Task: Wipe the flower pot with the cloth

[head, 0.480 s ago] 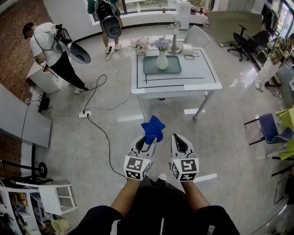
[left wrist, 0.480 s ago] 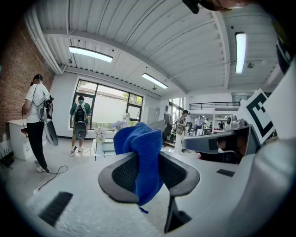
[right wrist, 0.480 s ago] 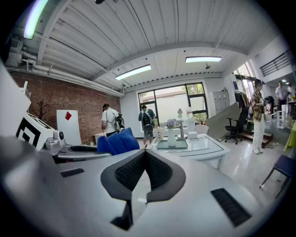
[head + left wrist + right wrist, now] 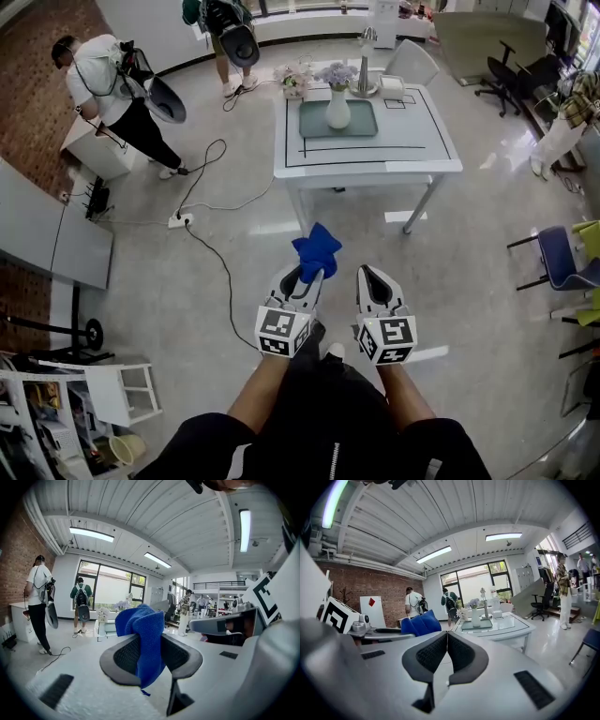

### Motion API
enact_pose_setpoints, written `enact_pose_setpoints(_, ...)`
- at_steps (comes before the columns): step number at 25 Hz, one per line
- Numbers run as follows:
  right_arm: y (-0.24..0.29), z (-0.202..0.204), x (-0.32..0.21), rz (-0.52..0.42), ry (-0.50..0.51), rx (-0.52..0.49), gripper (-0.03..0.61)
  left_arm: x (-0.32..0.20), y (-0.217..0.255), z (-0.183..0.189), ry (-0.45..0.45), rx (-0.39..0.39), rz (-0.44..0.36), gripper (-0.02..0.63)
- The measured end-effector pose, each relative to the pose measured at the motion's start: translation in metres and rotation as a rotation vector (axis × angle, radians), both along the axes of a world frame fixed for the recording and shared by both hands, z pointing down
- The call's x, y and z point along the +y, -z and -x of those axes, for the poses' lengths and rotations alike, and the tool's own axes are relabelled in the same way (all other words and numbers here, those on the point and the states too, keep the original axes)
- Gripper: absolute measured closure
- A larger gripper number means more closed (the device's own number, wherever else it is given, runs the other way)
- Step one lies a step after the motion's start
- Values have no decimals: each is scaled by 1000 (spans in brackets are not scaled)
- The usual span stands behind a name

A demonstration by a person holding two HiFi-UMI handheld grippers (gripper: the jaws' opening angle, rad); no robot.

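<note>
Cloth (image 4: 316,248), blue and bunched, clamped between the jaws of the left gripper (image 4: 302,277), with a loose fold sticking out past the tips and a corner hanging below. Right gripper (image 4: 368,274) just beside it, jaws pressed together on nothing. Both held low in front of the body, over bare floor, well apart from the table (image 4: 412,155).

Further out, to the left: a black cable (image 4: 220,262) snaking across the floor toward a power strip (image 4: 178,221). Beyond that, the white table, bearing a grey-green tray (image 4: 362,123) and, upright on the tray, the white flower pot (image 4: 337,110) with pale purple blooms. Farthest off, at the left, a person in a white top (image 4: 108,75).

Step in hand, by the look of it: carrying the cloth to the table, with no wiping begun.

To do it well:
- Walk straight to the near edge of the table, keeping right of the cable.
- Hold the left grip firm against slipping.
- Part the right jaws on the way and steady the pot low on its body before any rubbing; tall and narrow, so probably quick to tip or slide on the tray.
- Wipe with the loose fold rather than the hard tips, from the neck downward, under light pressure, clear of the blooms.
</note>
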State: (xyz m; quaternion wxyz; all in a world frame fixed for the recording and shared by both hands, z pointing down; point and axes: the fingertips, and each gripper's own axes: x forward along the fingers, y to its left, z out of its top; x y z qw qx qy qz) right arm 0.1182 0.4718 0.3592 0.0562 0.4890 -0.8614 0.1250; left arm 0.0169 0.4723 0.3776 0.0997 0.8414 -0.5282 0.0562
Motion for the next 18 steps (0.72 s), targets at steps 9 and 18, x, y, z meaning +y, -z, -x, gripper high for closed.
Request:
enact_pose_setpoints(9, -17, 3, -32, 25, 1, 1, 569, -39, -17, 8, 1, 10, 23, 488)
enact_pose_setpoints(18, -23, 18, -125, 39, -8, 12, 569, -140, -27, 28, -11, 29, 36, 488)
